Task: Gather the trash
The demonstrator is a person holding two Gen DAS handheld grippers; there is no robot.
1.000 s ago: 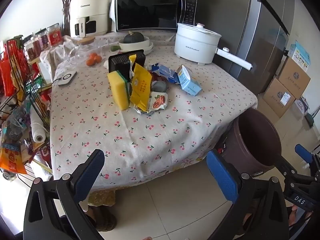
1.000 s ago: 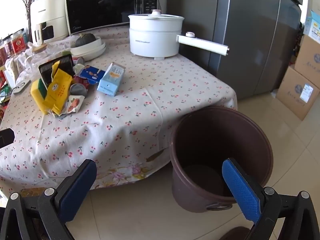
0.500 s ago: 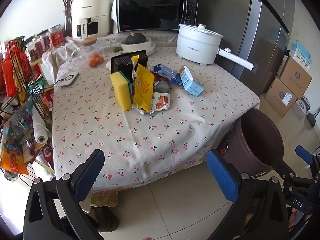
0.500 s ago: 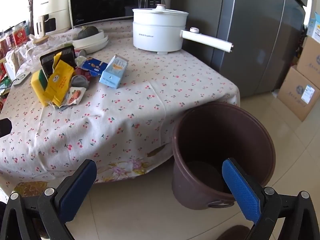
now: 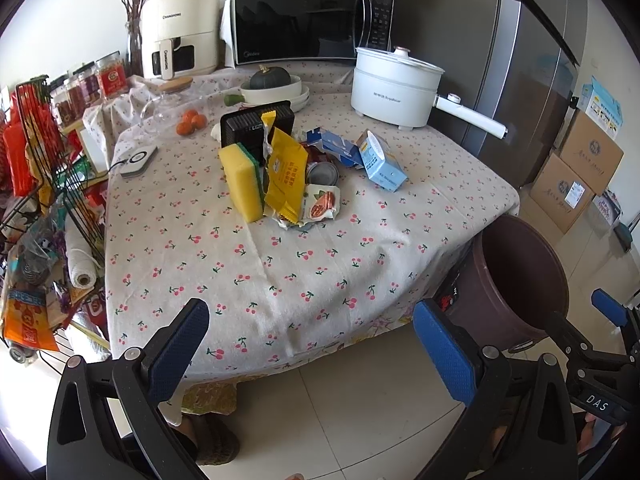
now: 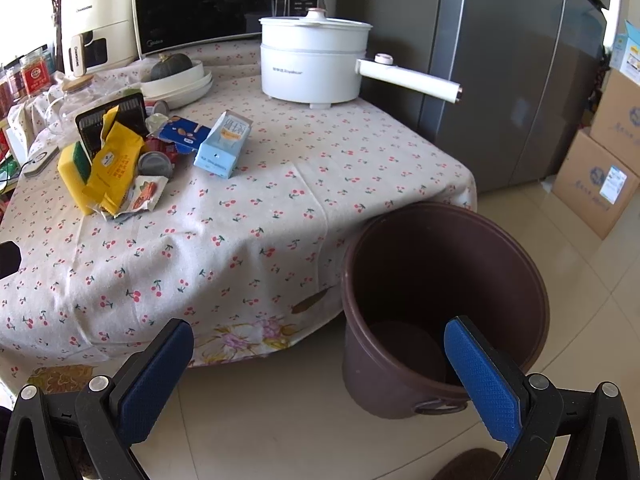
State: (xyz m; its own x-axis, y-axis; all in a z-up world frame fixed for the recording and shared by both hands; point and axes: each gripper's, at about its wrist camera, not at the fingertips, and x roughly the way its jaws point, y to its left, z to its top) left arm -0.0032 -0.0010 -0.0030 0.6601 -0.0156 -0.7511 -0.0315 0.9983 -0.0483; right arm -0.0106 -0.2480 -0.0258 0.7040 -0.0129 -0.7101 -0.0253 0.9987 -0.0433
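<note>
1. Left gripper (image 5: 310, 344) sits low in the frame, blue pads spread wide, gripping nothing, above the tiled floor at the near edge of the table (image 5: 280, 280).
2. Right gripper (image 6: 318, 364) is just as wide open at the bottom of its view, empty too.
3. The trash is heaped centre-frame on the cherry-print cloth: a yellow packet (image 5: 286, 172), a snack wrapper (image 5: 322, 204), a can (image 5: 322, 172), a blue wrapper (image 5: 332, 146), and a light blue carton (image 5: 380, 162) lying on its side just to the right.
4. A yellow sponge (image 5: 242, 182) stands upright against the packet's left.
5. The brown bin (image 6: 440, 280) stands on the floor, lower right, beside the table corner.
</note>
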